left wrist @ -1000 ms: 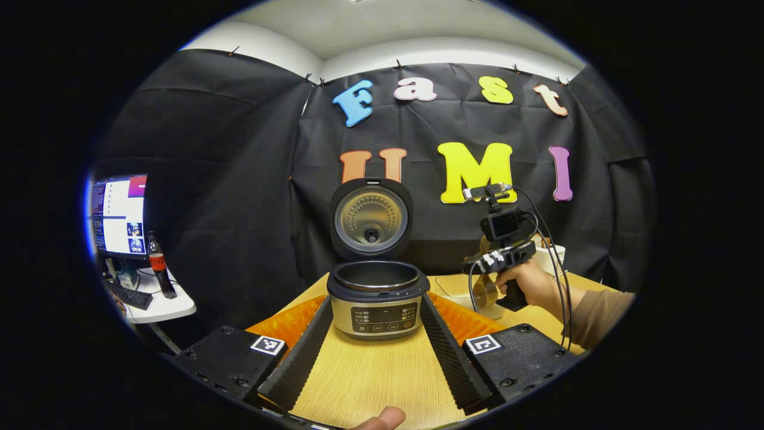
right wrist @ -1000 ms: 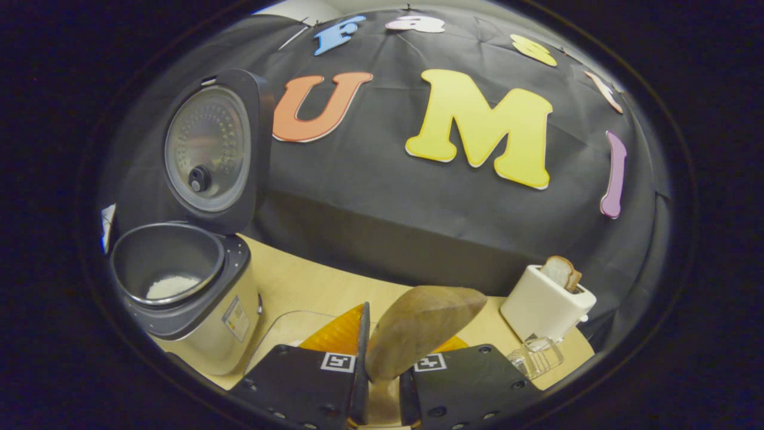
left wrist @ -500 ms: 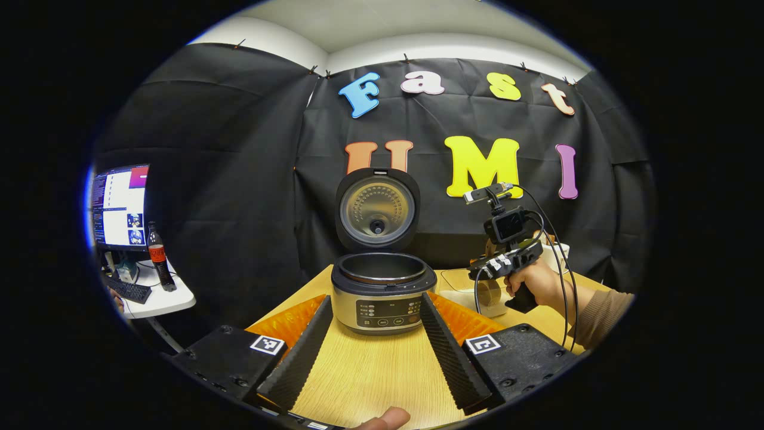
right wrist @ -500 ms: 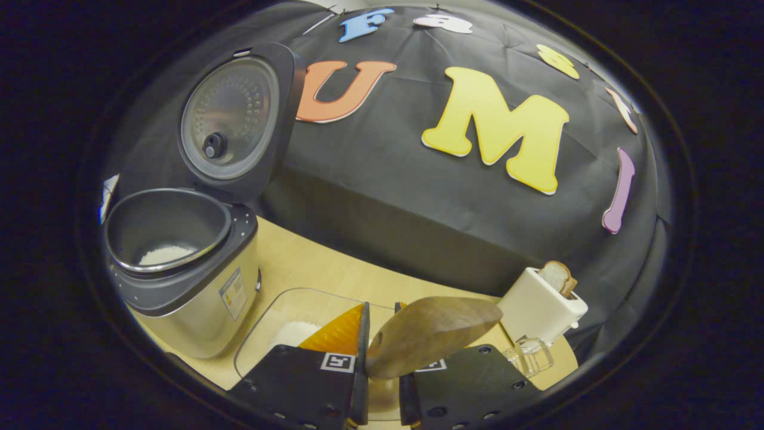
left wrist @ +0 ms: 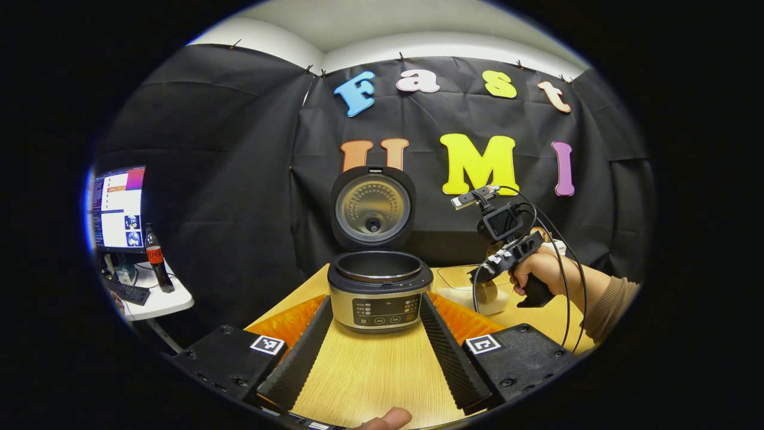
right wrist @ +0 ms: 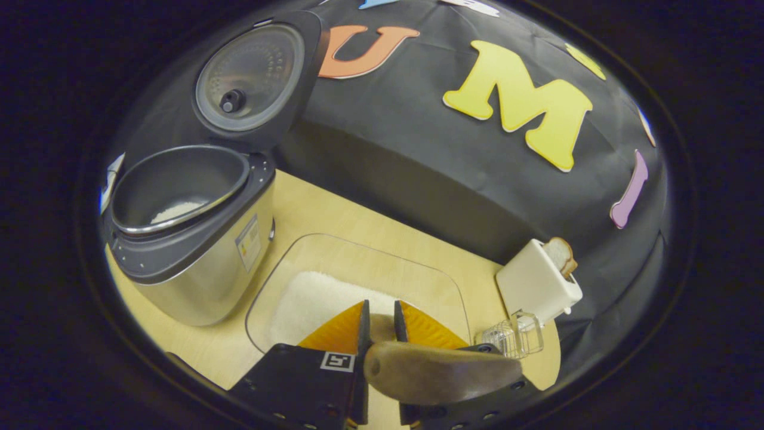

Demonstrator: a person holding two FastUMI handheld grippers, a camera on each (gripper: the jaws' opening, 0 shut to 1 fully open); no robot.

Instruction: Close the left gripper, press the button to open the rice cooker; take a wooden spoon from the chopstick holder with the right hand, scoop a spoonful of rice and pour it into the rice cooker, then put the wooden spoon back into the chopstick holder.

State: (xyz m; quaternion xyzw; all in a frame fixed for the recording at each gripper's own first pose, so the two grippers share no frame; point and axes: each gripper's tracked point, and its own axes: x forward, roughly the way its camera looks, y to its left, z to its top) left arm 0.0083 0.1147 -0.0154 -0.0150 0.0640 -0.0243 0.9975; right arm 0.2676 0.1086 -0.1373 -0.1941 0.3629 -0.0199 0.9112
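Standing on the pale wood-grain table (left wrist: 370, 382) is the stainless-steel rice cooker with a dark rim (left wrist: 380, 297), its round lid (left wrist: 373, 207) raised upright at the back. In the right gripper view the same cooker (right wrist: 197, 251) sits at the left, and a small patch of white rice (right wrist: 174, 210) lies at the bottom of its dark inner pot. Just beside the cooker lies a clear, rounded-rectangular plastic tray (right wrist: 418, 272) holding a bed of white rice (right wrist: 310, 301). Farther right stands a white toaster (right wrist: 537, 280) with a slice of bread (right wrist: 561, 255) poking out of its slot, and a small clear holder (right wrist: 513, 335) sits just in front of it.

The left gripper (left wrist: 375, 334) hovers low before the cooker with its fingers spread wide apart, the cooker's front panel showing between them and nothing held.

The right gripper (right wrist: 379, 334) is clamped on the brown wooden spoon (right wrist: 441, 373), both fingers pressing its handle near the bowl; the spoon's bowl lies across the gripper, turned sideways to the right, above the tray of rice. In the left gripper view this gripper (left wrist: 484, 278) is tipped down over the tray, held by a hand (left wrist: 546, 269) in a tan sleeve.

At far left a lit monitor (left wrist: 118, 208) and a dark bottle (left wrist: 156, 261) stand on a small white side table (left wrist: 161, 303).
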